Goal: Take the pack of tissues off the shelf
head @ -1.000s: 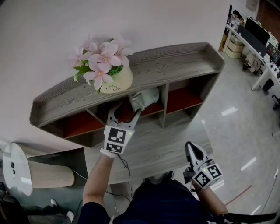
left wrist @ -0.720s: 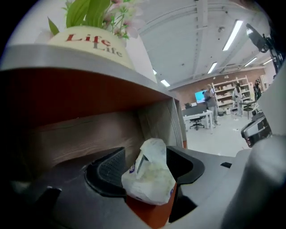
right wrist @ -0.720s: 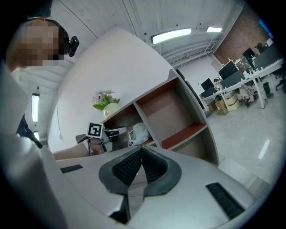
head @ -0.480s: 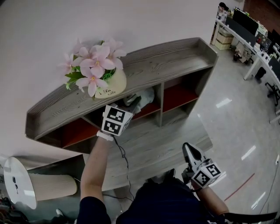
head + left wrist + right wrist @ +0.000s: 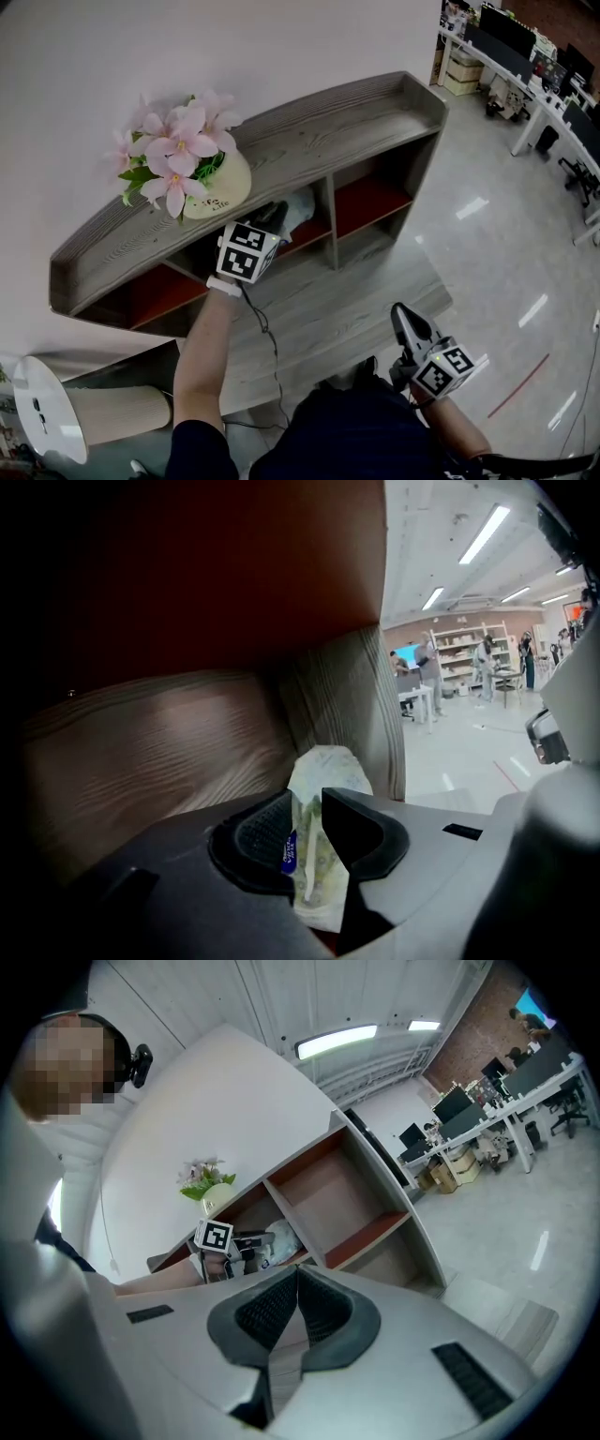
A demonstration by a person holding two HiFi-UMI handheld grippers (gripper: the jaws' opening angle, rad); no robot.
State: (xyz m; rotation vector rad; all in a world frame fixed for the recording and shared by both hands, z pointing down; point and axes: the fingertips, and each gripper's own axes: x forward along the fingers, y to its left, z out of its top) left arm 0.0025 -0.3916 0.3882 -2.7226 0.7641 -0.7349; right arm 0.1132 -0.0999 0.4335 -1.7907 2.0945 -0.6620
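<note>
The pack of tissues (image 5: 300, 206) lies in the middle compartment of the grey wooden shelf (image 5: 309, 141), against the divider. My left gripper (image 5: 277, 215) reaches into that compartment. In the left gripper view the pale green pack (image 5: 324, 772) stands between the two pads, pinched as the jaws are closing on it. My right gripper (image 5: 404, 315) hangs low at the right, away from the shelf, with its jaws together and nothing between them (image 5: 297, 1274). The right gripper view shows the left gripper (image 5: 246, 1241) at the pack (image 5: 279, 1237) from afar.
A cream pot of pink flowers (image 5: 217, 184) stands on the shelf top just above the left gripper. A lower wooden ledge (image 5: 356, 300) runs in front of the compartments. A white round stool (image 5: 42, 408) sits at lower left. Office desks (image 5: 553, 84) are far right.
The left gripper has gone forward into the middle compartment and its jaws have closed around the tissue pack. The right gripper has stayed in place.
</note>
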